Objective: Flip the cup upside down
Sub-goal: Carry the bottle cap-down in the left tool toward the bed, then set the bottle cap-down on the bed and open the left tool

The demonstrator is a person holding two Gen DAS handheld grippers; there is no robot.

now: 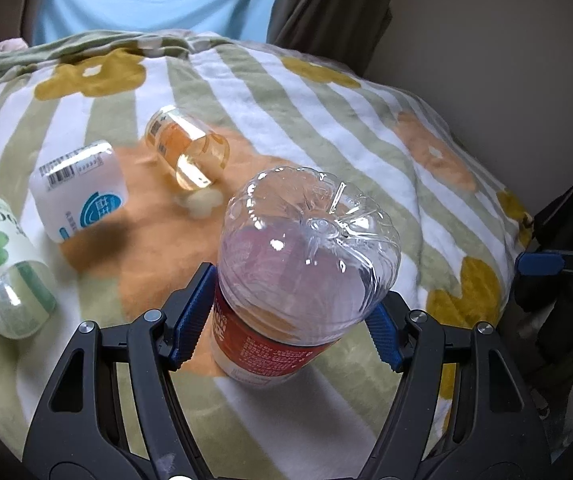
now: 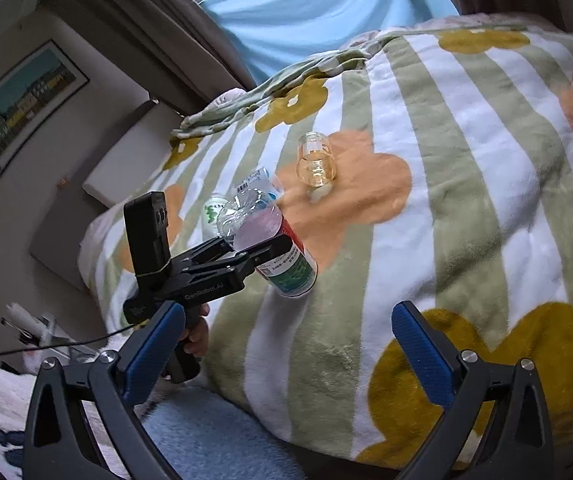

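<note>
I have the left tool (image 1: 286,312) clenched on the red-labelled clear cup (image 1: 306,256), base up, mouth tilted down over the floral blanket (image 1: 326,112). Beyond the cup, an amber cup (image 1: 188,148) lies on its side; a white cup (image 1: 80,192) and a green-printed cup (image 1: 6,256) lie nearby. My right tool (image 2: 286,356) hangs released, nearer me than the cup.

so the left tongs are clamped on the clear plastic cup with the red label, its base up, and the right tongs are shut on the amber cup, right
Not quite. The left tongs do clamp the clear plastic cup with the red label, base up. But the right tongs are open and hold nothing. The amber see-through cup lies on its side on the striped flower blanket, far from them, as the right wrist view shows.
</note>
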